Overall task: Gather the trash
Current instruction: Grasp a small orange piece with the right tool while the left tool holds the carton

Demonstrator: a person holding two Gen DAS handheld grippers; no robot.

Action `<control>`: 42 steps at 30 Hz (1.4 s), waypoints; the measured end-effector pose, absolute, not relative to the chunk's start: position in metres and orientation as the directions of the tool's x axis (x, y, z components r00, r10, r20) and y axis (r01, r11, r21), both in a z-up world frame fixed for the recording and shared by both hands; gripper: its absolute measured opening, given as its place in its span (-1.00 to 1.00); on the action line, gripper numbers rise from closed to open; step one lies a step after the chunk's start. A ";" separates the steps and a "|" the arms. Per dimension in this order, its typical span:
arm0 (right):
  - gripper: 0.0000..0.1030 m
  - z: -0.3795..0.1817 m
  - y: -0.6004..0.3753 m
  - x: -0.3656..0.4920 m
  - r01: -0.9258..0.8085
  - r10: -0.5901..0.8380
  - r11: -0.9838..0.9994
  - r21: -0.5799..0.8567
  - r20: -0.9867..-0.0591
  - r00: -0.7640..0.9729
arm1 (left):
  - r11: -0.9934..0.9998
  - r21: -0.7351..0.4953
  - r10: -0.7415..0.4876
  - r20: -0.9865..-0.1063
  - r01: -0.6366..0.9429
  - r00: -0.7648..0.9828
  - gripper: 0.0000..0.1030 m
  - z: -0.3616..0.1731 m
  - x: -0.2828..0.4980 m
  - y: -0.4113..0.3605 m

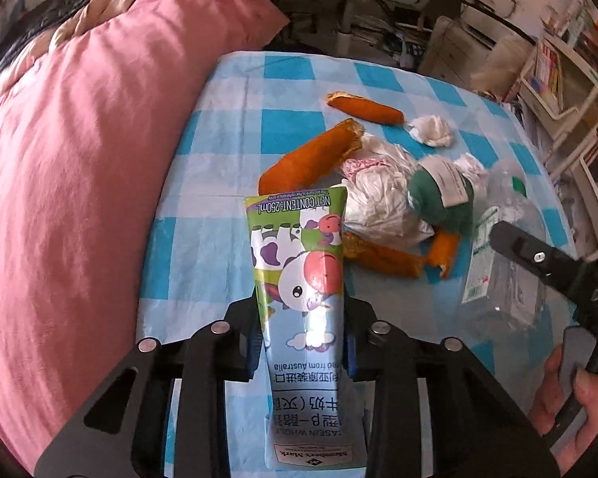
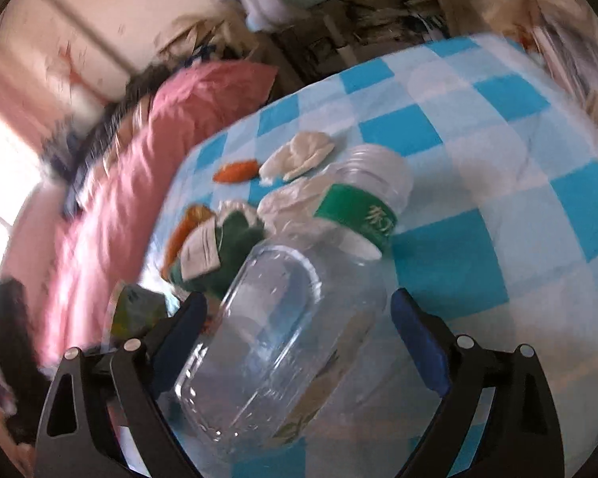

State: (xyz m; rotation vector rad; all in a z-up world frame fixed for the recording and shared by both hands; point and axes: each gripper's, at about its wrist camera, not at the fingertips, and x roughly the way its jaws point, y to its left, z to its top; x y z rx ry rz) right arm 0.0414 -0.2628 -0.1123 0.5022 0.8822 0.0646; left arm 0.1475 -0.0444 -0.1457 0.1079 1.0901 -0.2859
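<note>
We are holding the flattened milk carton [image 1: 299, 279] in our left tongs [image 1: 301, 342], which are clamped on its sides; it is sticking out forward over the blue-checked bedsheet [image 1: 227, 159], with the pink quilt [image 1: 79, 159] lying along the sheet's left edge. We judge this piece as collected but not yet put anywhere; no bin or bag for it is showing. Ahead of the carton, much is waiting: several orange peels [image 1: 311, 151], a crumpled white plastic bag [image 1: 378, 199], a green wad with a paper label [image 1: 438, 195], and a balled tissue [image 1: 432, 129] farther back. To the right, the clear plastic bottle [image 2: 283, 338] with the green label is lying on its side between our right tongs [image 2: 299, 330]; they are standing apart around it, not pressing it as far as the blurred view shows. So we are judging the task as barely begun.
</note>
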 end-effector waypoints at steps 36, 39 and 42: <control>-0.52 -0.122 -0.156 0.081 -0.345 0.276 0.935 0.079 -0.772 0.572 | 0.972 -0.147 -0.224 -0.810 0.182 0.543 -0.42 -0.091 0.136 0.004; -0.68 -0.117 -0.156 0.074 -0.351 0.295 0.931 0.099 -0.770 0.566 | 0.973 -0.130 -0.215 -0.803 0.189 0.555 -0.42 -0.090 0.133 0.003; -0.69 -0.099 -0.159 0.056 -0.365 0.342 0.920 0.141 -0.744 0.575 | 0.977 -0.099 -0.192 -0.787 0.187 0.586 -0.42 -0.084 0.127 0.002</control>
